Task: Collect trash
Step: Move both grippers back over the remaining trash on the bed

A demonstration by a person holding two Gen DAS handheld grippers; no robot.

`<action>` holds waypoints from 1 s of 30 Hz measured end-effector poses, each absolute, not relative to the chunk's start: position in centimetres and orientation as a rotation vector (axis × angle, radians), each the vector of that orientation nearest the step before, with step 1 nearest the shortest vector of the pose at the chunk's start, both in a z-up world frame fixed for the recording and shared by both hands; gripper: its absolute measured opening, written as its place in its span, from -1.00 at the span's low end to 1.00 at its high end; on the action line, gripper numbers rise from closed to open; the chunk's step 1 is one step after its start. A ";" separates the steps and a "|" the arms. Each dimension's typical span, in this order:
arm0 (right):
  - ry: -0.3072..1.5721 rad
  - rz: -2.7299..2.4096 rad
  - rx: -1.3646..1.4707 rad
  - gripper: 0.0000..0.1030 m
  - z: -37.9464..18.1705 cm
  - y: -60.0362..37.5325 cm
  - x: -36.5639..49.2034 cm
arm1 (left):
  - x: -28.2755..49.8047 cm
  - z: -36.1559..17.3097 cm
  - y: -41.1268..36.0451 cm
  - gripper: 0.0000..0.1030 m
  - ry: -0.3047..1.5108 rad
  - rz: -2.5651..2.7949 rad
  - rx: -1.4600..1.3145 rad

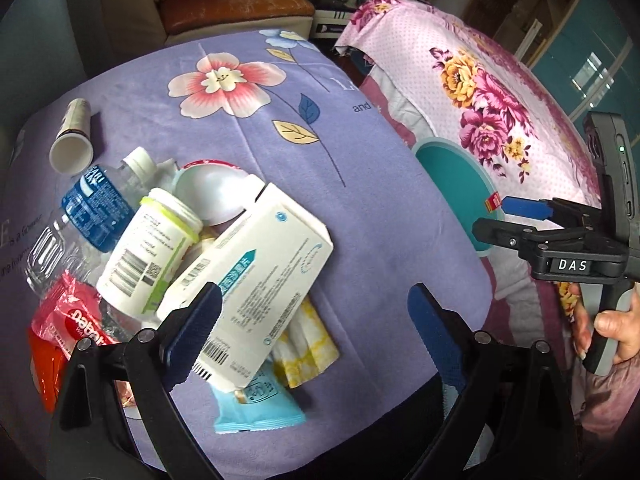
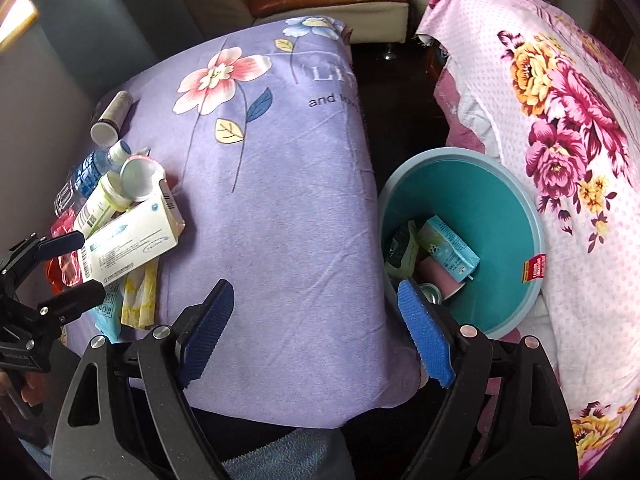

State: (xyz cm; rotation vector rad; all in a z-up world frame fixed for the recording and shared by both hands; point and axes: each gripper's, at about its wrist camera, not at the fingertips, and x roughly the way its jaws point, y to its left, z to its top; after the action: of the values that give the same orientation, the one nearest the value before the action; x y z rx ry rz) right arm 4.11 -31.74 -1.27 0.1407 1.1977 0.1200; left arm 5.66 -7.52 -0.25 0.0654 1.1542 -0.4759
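A trash pile lies on the purple flowered cloth: a white box on top, a white jar, a water bottle, a red wrapper and yellow and blue packets. My left gripper is open just right of the pile, its left finger overlapping the box's near edge. My right gripper hangs open and empty over the cloth's near edge, left of the teal bin. In the bin lie a pale green carton and other pieces.
A white tube lies apart at the cloth's far left. The bin stands in the gap between the purple cloth and a pink flowered cloth. A brown sofa cushion is behind. A hand holds the right gripper's handle.
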 end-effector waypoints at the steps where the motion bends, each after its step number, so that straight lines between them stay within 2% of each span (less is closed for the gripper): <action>1: 1.205 0.138 0.133 0.61 -1.2 -30.6 4.1 | 5.5 -0.2 -6.5 0.83 1.153 -0.463 0.058; 18: 1.265 0.357 -0.129 0.61 -0.6 -14.0 4.3 | 2.8 0.1 10.1 0.83 1.106 -0.251 -0.086; 26: 1.289 0.371 -0.369 0.61 -2.3 -12.1 4.6 | 2.6 -1.3 14.1 0.83 1.115 -0.185 -0.117; 30: 1.313 0.366 -0.343 0.61 -2.5 -12.3 4.7 | 2.7 -2.2 15.6 0.83 1.128 -0.160 -0.138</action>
State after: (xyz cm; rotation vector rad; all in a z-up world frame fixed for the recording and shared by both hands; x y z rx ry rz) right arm 4.73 -12.28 -2.51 -0.3432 1.3134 0.3662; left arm 2.71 15.58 -2.24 -0.1375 1.1282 -0.1595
